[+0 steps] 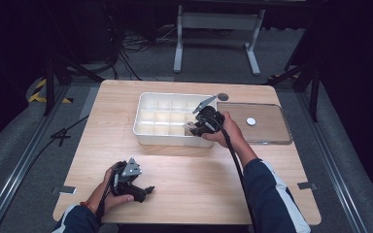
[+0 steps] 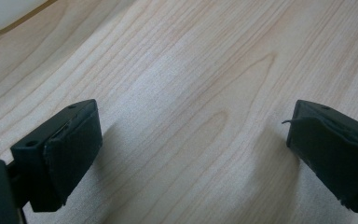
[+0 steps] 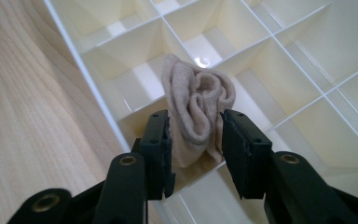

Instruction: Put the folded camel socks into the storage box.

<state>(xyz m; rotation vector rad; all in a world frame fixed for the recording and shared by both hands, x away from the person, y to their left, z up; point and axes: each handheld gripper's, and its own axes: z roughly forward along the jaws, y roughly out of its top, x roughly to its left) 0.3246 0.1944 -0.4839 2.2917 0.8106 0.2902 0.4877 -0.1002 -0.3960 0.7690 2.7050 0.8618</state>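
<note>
Your right gripper [image 1: 193, 127] sits at the centre of the high view, over the lower right corner of the white divided tray [image 1: 148, 136]. In the right gripper view a rolled beige cloth [image 3: 198, 105] stands just ahead of the jaws at the middle of the frame, its lower end tucked into a tray compartment next to the tray's near wall. The roll lies between the two black jaws: the left one seems to touch its side or come very close, while a thin gap shows between the cloth and the right one. The jaws are released around it rather than clamped, and the cloth rests in the compartment on its own.

Your left gripper [image 1: 148, 190] lies low at the lower left of the high view, on the wooden bench [image 1: 184, 184], well apart from the tray. In the left gripper view its jaws stand wide apart at the lower left and lower right corners of the frame, with bare wood grain between them and a sliver of the tray's white edge at the upper left.

At the right of the high view, just beside the tray, a clear lid [image 1: 272, 127] lies flat on the bench with a small white disc [image 1: 251, 121] on it.
</note>
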